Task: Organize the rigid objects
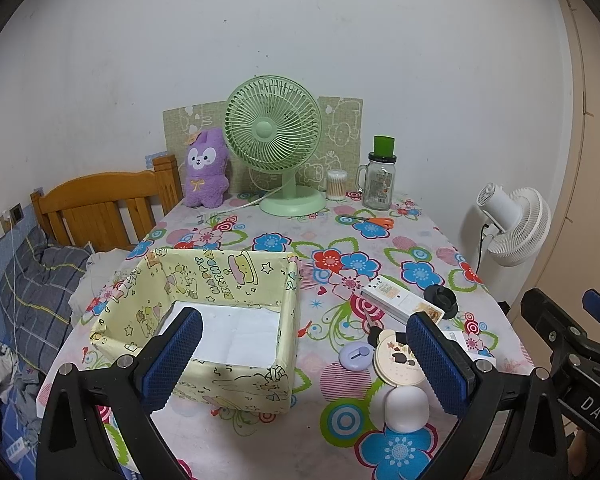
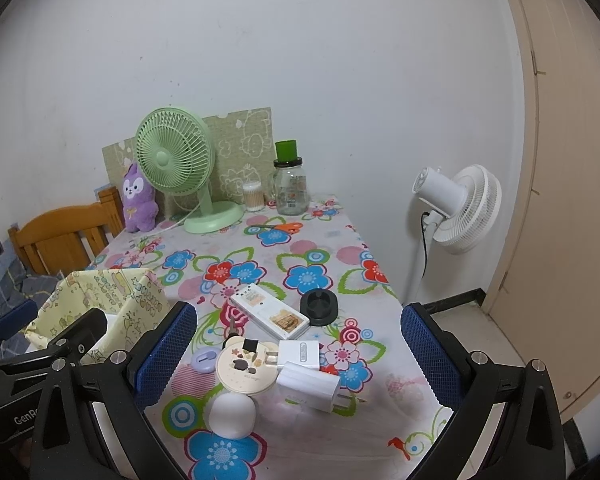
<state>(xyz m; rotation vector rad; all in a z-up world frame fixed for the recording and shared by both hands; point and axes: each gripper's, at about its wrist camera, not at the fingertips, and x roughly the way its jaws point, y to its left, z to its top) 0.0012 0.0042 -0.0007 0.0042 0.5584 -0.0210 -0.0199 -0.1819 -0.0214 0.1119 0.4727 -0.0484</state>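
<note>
1. Yellow cartoon-print open box (image 1: 236, 316) sits at 9 o'clock of the clutter on the floral tablecloth (image 1: 380, 248); nothing in it.
2. Long white rectangular remote-like case (image 2: 269, 311): long axis runs 10-to-4 o'clock, near end touching the round cream compact (image 2: 246, 366).
3. White square charger block (image 2: 308, 386): prongs point to 4 o'clock.
4. Left gripper (image 1: 304, 356) wide, holding nothing.
5. Right gripper (image 2: 300, 354) wide, holding nothing.

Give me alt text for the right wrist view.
The open right gripper hovers over small items on a floral tablecloth: a white egg-shaped object, a round compact, two white chargers and a black holder. A yellow box sits left.
</note>
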